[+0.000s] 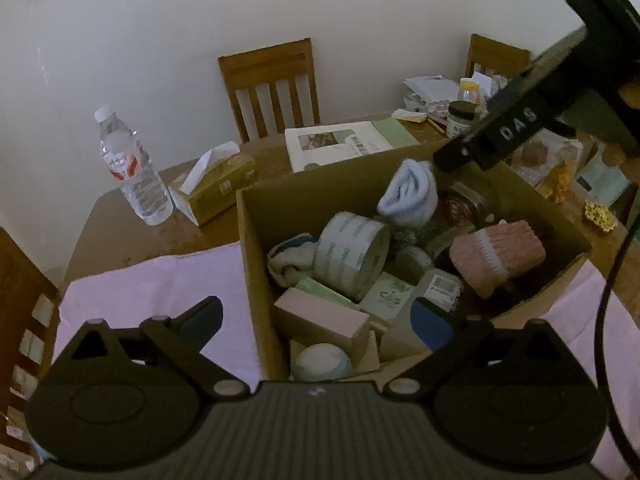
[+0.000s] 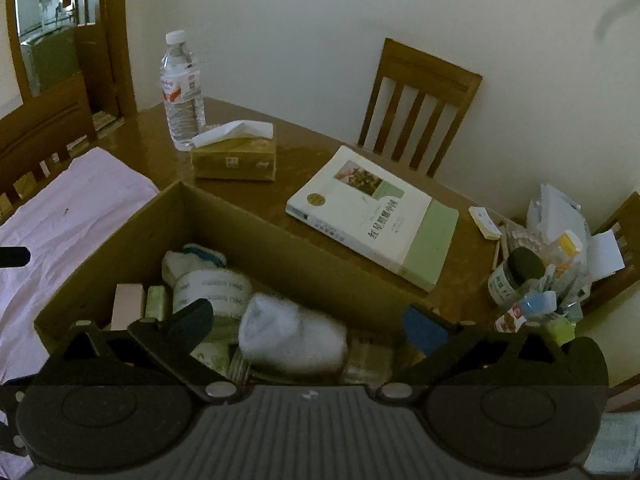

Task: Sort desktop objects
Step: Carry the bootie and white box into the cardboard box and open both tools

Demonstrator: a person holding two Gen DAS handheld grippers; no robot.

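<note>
Left wrist view: the left gripper (image 1: 318,312) hangs over the near end of the cardboard box (image 1: 256,240), jaws spread wide with nothing gripped. The box holds a tape roll (image 1: 352,256), a pink knitted item (image 1: 498,254), a pale blue sock (image 1: 408,194) and a pink carton (image 1: 320,320). Right wrist view: the right gripper (image 2: 308,328) is above the same box (image 2: 120,248), jaws wide apart and empty, over the sock (image 2: 292,334). A book (image 2: 372,212), tissue box (image 2: 234,158) and water bottle (image 2: 182,92) stand on the table (image 2: 300,152) behind.

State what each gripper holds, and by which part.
Nothing is held. The left gripper and right gripper both stand open above the cardboard box, touching none of its contents.
</note>
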